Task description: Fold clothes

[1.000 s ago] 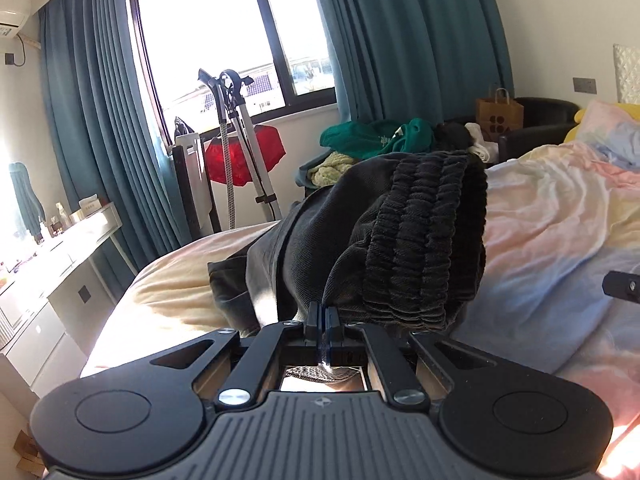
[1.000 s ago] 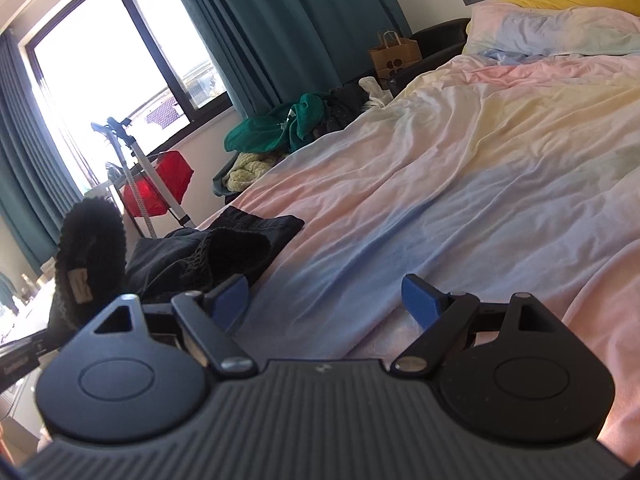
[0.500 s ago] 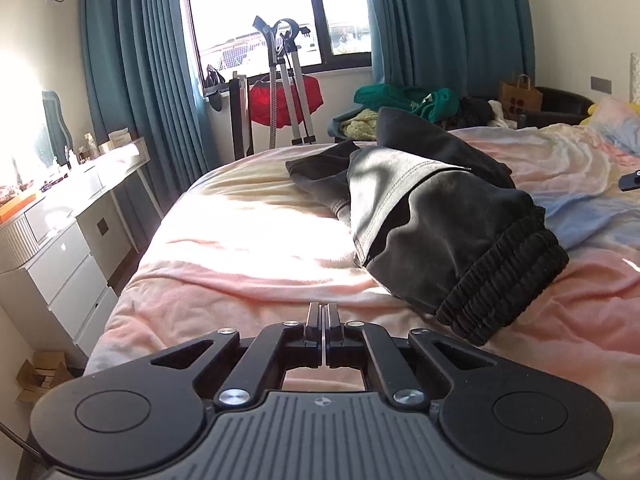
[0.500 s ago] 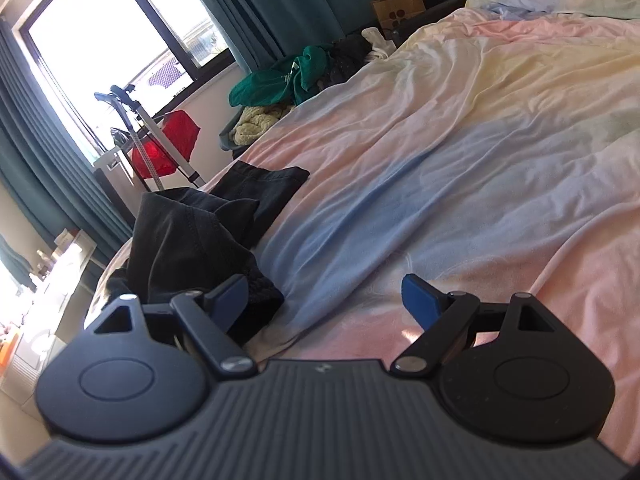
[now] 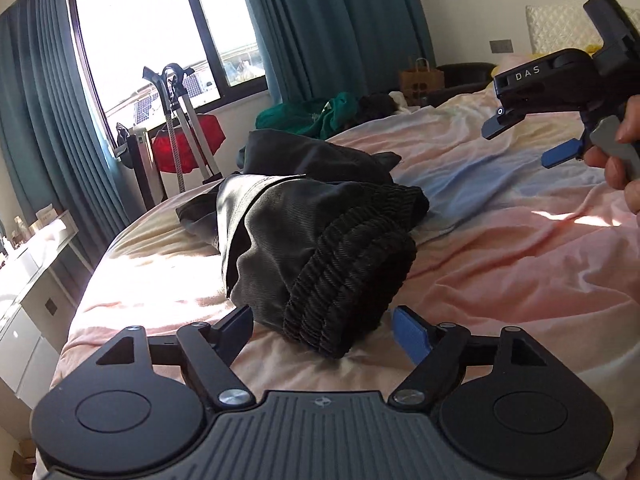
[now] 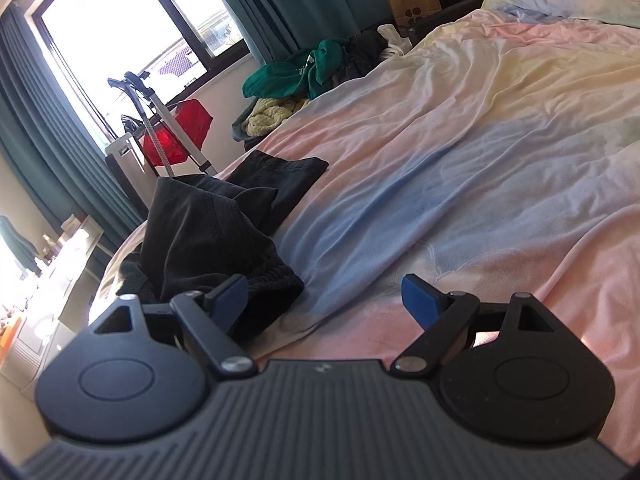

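The trousers (image 5: 320,240) lie bunched on the bed (image 5: 500,264), near its foot, and their elastic waistband end sits closest to you. Your left hand-held gripper (image 5: 326,332) is just in front of that waistband; its jaws are opening, with the waistband's edge between them, untouched. Your right hand-held gripper (image 5: 528,140) hangs above the bed to the right of the trousers, well apart from them. Beyond the bed's far side a heap of clothes (image 5: 308,116) lies under the window (image 5: 160,40). A paper bag (image 5: 420,76) stands right of that heap. A drawer unit (image 5: 28,280) stands left of the bed.
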